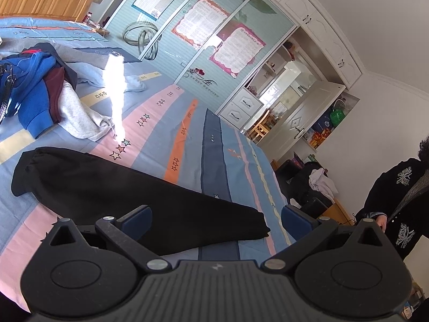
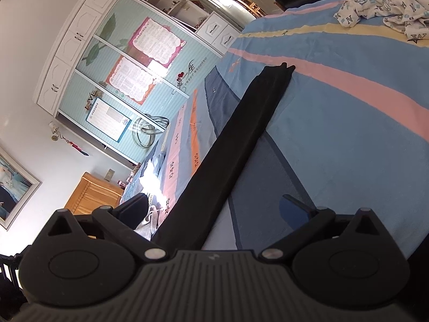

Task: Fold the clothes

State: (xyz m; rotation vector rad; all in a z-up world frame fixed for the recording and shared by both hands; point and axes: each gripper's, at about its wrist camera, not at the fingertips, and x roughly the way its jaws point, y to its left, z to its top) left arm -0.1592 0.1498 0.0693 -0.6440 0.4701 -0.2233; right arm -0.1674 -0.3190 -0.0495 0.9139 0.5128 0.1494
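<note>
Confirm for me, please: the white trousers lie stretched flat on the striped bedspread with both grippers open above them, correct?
Not quite: the trousers are black, as the left wrist view shows. The rest holds: they lie flat on the striped bedspread, left gripper and right gripper open.

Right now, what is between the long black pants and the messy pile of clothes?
In the left wrist view, only striped bedsheet with little stars separates the black pants from the clothes pile; nothing else lies there.

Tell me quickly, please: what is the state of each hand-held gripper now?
Left hand-held gripper: open, holding nothing, above the black trousers.
Right hand-held gripper: open, holding nothing, also above the trousers.
</note>
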